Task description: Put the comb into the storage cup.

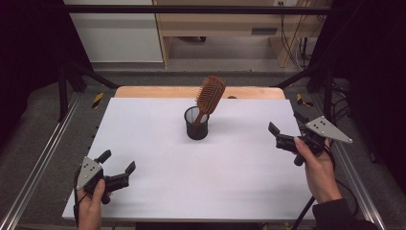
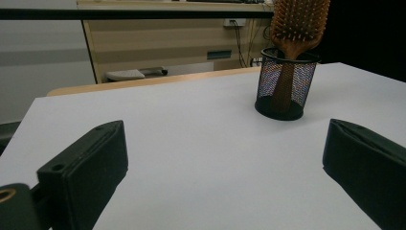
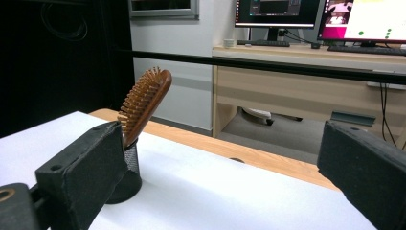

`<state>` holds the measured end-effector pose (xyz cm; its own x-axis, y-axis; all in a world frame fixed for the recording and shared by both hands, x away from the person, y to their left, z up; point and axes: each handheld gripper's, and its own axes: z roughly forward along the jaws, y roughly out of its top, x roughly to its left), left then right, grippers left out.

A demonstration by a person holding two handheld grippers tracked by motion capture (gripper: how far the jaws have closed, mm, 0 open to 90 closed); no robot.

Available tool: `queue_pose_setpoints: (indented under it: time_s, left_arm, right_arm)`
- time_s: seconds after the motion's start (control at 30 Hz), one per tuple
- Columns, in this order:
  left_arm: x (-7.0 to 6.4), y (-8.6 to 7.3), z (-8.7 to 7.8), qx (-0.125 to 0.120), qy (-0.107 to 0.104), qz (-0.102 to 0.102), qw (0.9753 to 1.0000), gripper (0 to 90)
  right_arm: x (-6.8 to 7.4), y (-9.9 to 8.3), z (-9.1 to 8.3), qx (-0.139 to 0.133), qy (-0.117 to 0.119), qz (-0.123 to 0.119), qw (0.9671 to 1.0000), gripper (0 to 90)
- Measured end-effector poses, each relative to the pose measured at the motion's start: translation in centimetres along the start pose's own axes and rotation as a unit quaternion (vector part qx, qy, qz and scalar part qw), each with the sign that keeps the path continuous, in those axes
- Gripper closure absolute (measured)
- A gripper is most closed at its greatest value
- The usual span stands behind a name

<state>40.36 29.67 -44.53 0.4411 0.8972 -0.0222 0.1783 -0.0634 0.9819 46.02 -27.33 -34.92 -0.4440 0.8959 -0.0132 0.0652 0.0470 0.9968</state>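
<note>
A brown wooden hairbrush (image 1: 209,96) stands handle-down in a black mesh cup (image 1: 197,123) near the middle back of the white table (image 1: 191,182), its head leaning to the right. My left gripper (image 1: 118,167) rests open at the front left, a hand holding it, far from the cup. Over the right edge, my right gripper (image 1: 286,129) is held open above the table, nothing between its jaws. In the left gripper view the cup (image 2: 286,84) and brush (image 2: 298,24) stand ahead on the right. The right gripper view shows the brush (image 3: 145,102) behind the left jaw, with the cup (image 3: 128,175) partly hidden.
A wooden strip (image 1: 191,92) borders the table's far edge. Metal rails (image 1: 43,158) run along both sides, and a black bar crosses at the back. A desk (image 3: 311,72) with monitors (image 3: 335,14) stands beyond the table.
</note>
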Motion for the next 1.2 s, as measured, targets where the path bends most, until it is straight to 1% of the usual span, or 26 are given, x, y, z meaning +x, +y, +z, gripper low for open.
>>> queue_pose_setpoints:
  time_s: [0.13,0.3,0.43,0.67,0.73,0.77,0.8,0.9,1.07,1.2]
  left_arm:
    - [0.0,0.0,0.0,0.0,0.0,0.0,1.0,1.8]
    - [-0.1,0.0,0.0,0.0,-0.001,0.001,1.0,1.7]
    - [0.0,0.0,-0.1,0.0,-0.001,0.0,1.0,1.7]
    - [0.0,0.1,-0.4,-0.004,0.001,-0.002,1.0,1.8]
    - [0.1,0.2,-0.7,-0.008,0.001,-0.004,1.0,1.7]
    - [0.1,0.2,-0.9,-0.01,0.005,-0.005,0.9999,1.7]
    - [0.1,0.3,-1.0,-0.011,0.003,-0.008,0.9999,1.7]
    - [0.2,0.4,-1.4,-0.016,0.008,-0.012,0.9998,1.7]
    - [0.2,0.5,-2.0,-0.025,0.006,-0.024,0.9994,1.8]
    - [0.4,0.7,-2.7,-0.035,0.011,-0.031,0.9988,1.8]
  right_arm:
    - [-0.1,-0.1,-0.4,-0.005,0.0,-0.003,1.0,3.2]
    - [-0.2,-0.3,-0.8,-0.001,0.0,-0.008,1.0,3.4]
    - [-0.4,-0.7,-1.1,0.0,-0.002,-0.003,1.0,3.0]
    - [-0.6,-2.0,-1.8,0.008,-0.005,0.005,0.9999,2.9]
    - [-0.6,-2.4,-2.0,0.013,-0.006,0.006,0.9999,2.9]
    - [-0.7,-2.5,-2.0,0.013,-0.005,0.006,0.9999,2.9]
    - [-0.7,-2.7,-2.1,0.015,-0.006,0.007,0.9999,3.0]
    - [-0.7,-3.1,-2.5,0.014,-0.006,0.008,0.9998,3.0]
    - [-0.7,-3.9,-3.2,0.012,-0.006,0.018,0.9997,3.1]
    - [-0.5,-4.6,-3.9,0.013,-0.004,0.018,0.9997,3.2]
